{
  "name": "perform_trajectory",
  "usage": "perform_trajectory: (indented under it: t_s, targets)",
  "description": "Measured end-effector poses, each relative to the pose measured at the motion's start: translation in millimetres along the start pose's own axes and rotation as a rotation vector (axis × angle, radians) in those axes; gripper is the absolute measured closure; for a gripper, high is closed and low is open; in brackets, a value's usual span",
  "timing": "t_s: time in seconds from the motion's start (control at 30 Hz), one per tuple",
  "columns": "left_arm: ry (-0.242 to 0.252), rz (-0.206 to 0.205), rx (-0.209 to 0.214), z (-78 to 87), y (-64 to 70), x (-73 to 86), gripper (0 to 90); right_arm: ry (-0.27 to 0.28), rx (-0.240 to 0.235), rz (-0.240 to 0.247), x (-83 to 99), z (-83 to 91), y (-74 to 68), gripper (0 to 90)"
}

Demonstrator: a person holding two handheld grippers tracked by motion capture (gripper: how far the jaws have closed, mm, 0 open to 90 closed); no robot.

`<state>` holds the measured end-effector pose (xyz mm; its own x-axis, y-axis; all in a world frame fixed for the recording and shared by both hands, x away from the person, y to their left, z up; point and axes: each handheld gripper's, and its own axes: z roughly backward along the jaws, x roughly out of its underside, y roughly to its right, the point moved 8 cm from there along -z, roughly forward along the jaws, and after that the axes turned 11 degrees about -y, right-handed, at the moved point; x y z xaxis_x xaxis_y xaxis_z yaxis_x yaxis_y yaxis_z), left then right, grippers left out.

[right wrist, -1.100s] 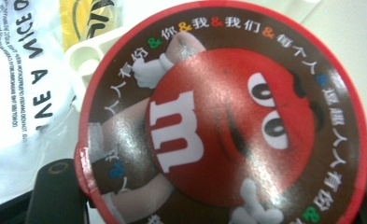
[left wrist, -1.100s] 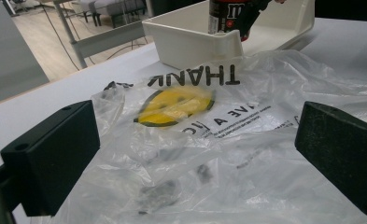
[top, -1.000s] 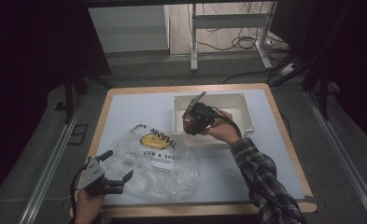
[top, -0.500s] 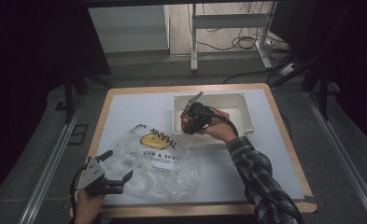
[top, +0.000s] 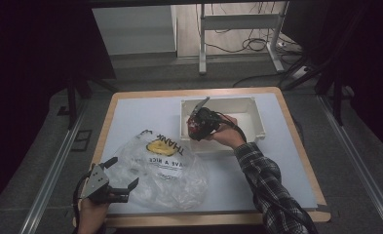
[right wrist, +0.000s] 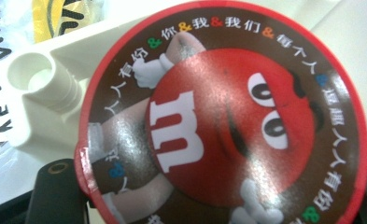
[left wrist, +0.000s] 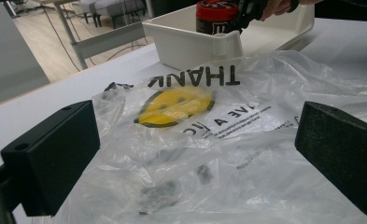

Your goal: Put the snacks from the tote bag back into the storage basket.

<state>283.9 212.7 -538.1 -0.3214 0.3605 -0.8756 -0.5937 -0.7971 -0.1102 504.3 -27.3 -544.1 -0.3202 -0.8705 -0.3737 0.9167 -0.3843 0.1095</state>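
Observation:
A round candy tub [right wrist: 223, 116] with a red-rimmed brown lid and a red cartoon face sits between the jaws of my right gripper [top: 200, 122], which is shut on it. The tub [top: 194, 129] hangs over the near-left corner of a white plastic bin [top: 257, 113]; in the left gripper view the tub [left wrist: 214, 14] shows above the bin's rim [left wrist: 195, 44]. A crumpled clear plastic bag [top: 172, 168] with black print and a yellow smiley lies on the table. My left gripper [top: 122, 171] stands open at the bag's near-left edge, its jaws wide on either side of the bag [left wrist: 204, 121].
The table has a pale blue-grey top [top: 140, 112] with a wooden edge. The bin's corner post [right wrist: 41, 79] lies close beside the tub. Metal rails [top: 57, 165] run along both sides, and a desk frame with cables [top: 238, 34] stands on the floor behind.
My right gripper has drifted slightly left with the tub, toward the bin's near-left corner. The left gripper and the bag have stayed put.

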Motion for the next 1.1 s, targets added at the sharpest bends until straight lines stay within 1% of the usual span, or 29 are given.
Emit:
perform_trajectory:
  t_s: [0.3, 0.83, 0.97, 1.1]
  targets:
    - [0.0, -0.001, 0.0, 0.1, 0.0, 0.0, 0.0, 0.001, 0.005, 0.01, -1.7, -4.7, 0.9, 25.5]
    - [-0.004, -0.007, -0.002, 0.1, -0.1, 0.3, 0.0, -0.005, 0.0, 0.012, -2.4, -12.7, 1.8, 25.5]
    - [-0.005, -0.008, -0.003, 0.1, 0.0, 0.3, 0.0, -0.006, 0.002, 0.023, -2.8, -15.4, 1.8, 25.5]
    - [-0.002, -0.005, -0.002, 0.1, 0.3, 0.0, 0.0, -0.009, -0.002, 0.022, -3.2, -18.0, 0.9, 25.5]
